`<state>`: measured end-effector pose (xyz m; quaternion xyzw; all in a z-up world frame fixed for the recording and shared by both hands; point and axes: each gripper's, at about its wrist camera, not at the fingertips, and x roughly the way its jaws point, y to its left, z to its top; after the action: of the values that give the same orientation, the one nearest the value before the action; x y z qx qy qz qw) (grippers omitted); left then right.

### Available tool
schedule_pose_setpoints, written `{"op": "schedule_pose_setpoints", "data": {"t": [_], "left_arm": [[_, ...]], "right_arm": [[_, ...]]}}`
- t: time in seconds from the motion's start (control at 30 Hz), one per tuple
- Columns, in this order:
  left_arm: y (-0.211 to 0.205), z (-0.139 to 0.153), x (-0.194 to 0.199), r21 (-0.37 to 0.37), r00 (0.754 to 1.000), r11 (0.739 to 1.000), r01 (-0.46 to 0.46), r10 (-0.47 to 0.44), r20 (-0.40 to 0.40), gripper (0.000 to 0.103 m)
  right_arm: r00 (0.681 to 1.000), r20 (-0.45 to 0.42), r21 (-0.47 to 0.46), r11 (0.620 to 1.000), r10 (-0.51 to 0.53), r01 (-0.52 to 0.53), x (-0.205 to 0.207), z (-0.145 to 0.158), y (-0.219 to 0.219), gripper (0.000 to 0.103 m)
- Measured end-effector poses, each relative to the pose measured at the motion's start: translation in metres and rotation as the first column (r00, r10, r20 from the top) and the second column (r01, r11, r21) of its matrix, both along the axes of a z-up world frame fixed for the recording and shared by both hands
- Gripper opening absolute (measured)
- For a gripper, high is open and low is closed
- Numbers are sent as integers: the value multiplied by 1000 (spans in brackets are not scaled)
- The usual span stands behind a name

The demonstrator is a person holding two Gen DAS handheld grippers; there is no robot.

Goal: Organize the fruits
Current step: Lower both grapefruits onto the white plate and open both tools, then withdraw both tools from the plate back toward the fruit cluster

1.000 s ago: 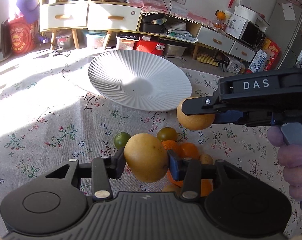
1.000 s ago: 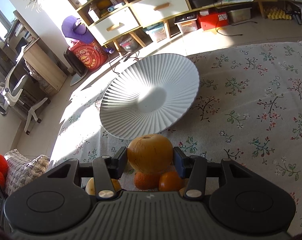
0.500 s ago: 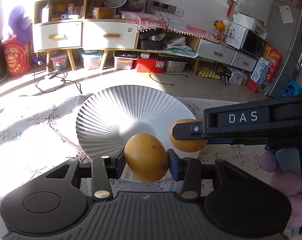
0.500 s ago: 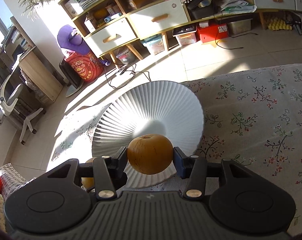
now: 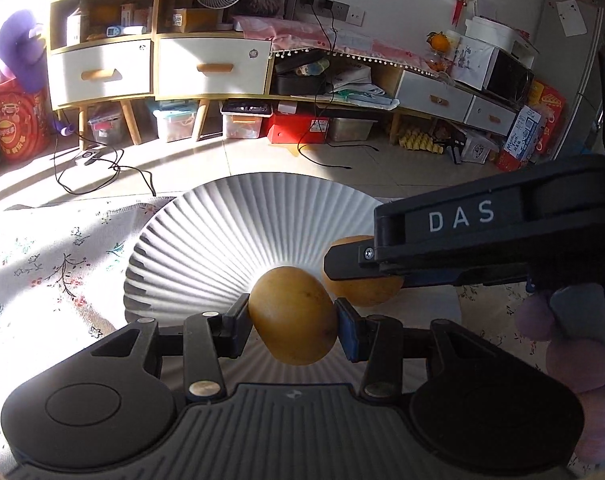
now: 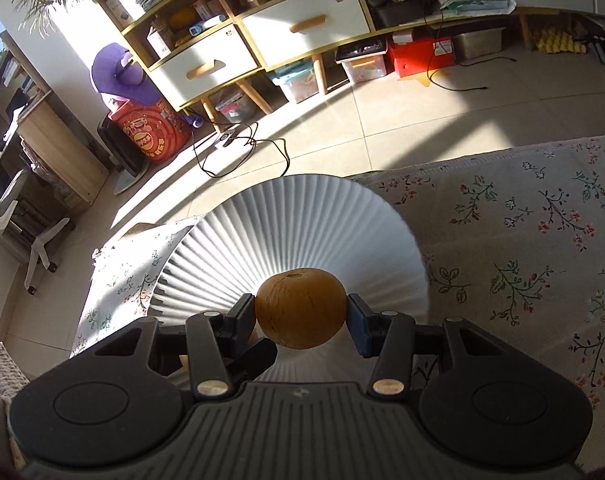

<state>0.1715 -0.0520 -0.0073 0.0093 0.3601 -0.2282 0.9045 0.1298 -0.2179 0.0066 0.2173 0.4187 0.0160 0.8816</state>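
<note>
My left gripper (image 5: 293,320) is shut on a yellow-brown round fruit (image 5: 292,316) and holds it over the near part of a white ribbed plate (image 5: 206,240). My right gripper (image 6: 301,314) is shut on a second brown round fruit (image 6: 300,308), also over the plate (image 6: 302,224). In the left wrist view the right gripper (image 5: 366,276) comes in from the right with its fruit (image 5: 362,292) just right of mine. The left gripper's finger (image 6: 254,356) shows low left in the right wrist view.
The plate rests on a floral tablecloth (image 6: 522,248) near the table's far edge. Beyond it lie tiled floor with cables (image 5: 102,164), white drawer cabinets (image 5: 154,68) and storage boxes. The cloth extends to the right (image 6: 542,320) and left (image 5: 42,264).
Both grippers have moved forward with their fruits, from over the fruit pile on the cloth to over the white plate. The pile has dropped out of view.
</note>
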Motion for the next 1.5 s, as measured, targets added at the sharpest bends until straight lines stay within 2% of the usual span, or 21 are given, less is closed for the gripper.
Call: {"op": "schedule_pose_setpoints", "data": {"t": [0.47, 0.6, 0.77, 0.9, 0.97, 1.07, 1.5], "left_arm": [[0, 0, 6, -14, 1000, 1000, 7, -7, -13, 36], [2, 3, 3, -13, 1000, 1000, 8, -8, -11, 42], [5, 11, -6, -9, 1000, 1000, 8, -9, -8, 57], [8, 16, -14, -8, 1000, 1000, 9, -9, -6, 64], [10, 20, -20, -6, 1000, 1000, 7, -7, -3, 72], [14, 25, -29, 4, 1000, 1000, 10, -10, 1, 78], [26, 37, -67, 54, 1000, 998, 29, -29, -4, 95]], "right_arm": [[1000, -18, -13, 1000, 1, -2, 5, 0, -1, 47], [1000, -8, -20, 1000, 2, -2, 3, 7, 0, 54], [1000, -4, -59, 998, 7, -8, -3, 14, 1, 60], [1000, -3, -74, 997, 0, -1, -13, 21, -1, 66], [1000, 4, -76, 997, -5, 5, -19, 25, -3, 70], [1000, 8, -79, 997, -4, 5, -28, 30, -4, 74], [1000, 17, -131, 991, 24, -21, -61, 41, 2, 90]]}}
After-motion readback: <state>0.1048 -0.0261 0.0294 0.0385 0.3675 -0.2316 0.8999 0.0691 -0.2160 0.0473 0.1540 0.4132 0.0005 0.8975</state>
